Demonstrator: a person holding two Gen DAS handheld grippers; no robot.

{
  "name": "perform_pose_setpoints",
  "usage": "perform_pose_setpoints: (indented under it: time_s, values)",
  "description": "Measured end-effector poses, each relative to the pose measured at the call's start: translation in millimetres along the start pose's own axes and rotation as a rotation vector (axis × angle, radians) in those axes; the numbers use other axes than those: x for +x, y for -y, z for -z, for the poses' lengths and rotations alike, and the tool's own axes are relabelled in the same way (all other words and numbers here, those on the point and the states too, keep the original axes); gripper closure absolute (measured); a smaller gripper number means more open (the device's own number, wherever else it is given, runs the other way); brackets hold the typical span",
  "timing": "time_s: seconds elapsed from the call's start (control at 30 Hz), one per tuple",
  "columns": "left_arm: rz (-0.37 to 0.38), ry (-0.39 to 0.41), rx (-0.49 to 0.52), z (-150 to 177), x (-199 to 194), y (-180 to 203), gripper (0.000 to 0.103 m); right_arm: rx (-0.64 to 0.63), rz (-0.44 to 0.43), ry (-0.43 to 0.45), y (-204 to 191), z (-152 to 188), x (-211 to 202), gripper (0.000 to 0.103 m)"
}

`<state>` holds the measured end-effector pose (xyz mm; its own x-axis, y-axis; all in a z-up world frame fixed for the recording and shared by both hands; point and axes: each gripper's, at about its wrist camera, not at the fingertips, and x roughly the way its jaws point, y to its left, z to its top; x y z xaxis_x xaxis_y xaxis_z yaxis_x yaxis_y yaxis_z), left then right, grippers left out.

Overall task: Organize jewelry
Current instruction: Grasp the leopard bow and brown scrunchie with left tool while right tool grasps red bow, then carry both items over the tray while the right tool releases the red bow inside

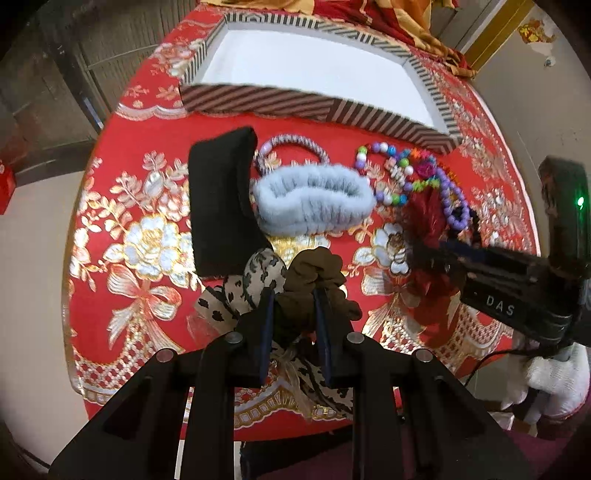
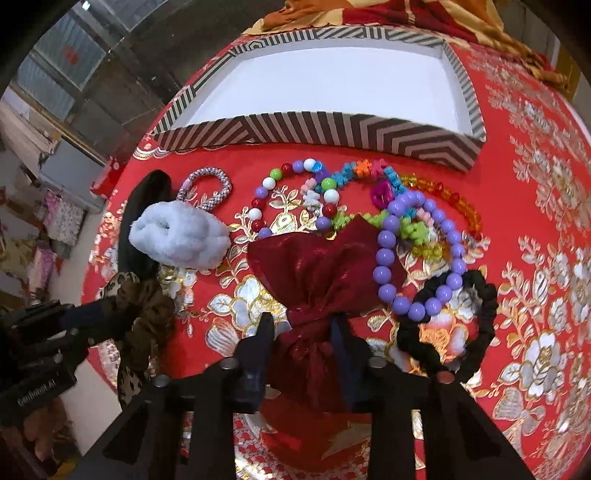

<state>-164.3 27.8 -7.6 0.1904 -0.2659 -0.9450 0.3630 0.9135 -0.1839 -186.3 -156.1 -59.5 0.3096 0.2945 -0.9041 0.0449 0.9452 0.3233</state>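
My left gripper [image 1: 293, 295] is shut on a brown scrunchie [image 1: 314, 273], beside a leopard-print bow [image 1: 258, 280]. My right gripper [image 2: 303, 325] is shut on the knot of a dark red bow [image 2: 321, 273]; the right gripper also shows in the left wrist view [image 1: 443, 251]. A striped box [image 2: 314, 129] with a white, empty inside stands at the back, also in the left wrist view [image 1: 258, 99]. In front of it lie a fluffy blue scrunchie [image 1: 314, 199], a black headband [image 1: 221, 199], a silver beaded bracelet [image 2: 207, 188], a purple bead bracelet [image 2: 417, 254], colourful bead strings [image 2: 332, 184] and a black scrunchie [image 2: 450, 332].
The round table has a red and gold floral cloth [image 2: 535, 295]. Its front edge is close below both grippers. Red and gold fabric [image 2: 406, 14] is piled behind the box. Shelves with goods [image 2: 44, 229] stand at the left.
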Motion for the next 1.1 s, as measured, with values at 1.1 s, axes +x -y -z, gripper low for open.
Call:
perform_pose_setpoints:
  time_s: [1.1]
  values:
    - [0.053, 0.042, -0.028, -35.2, -26.1, 11.0, 0.084, -0.148, -0.007, 0.028, -15.3, -5.5, -12.2, 0.086]
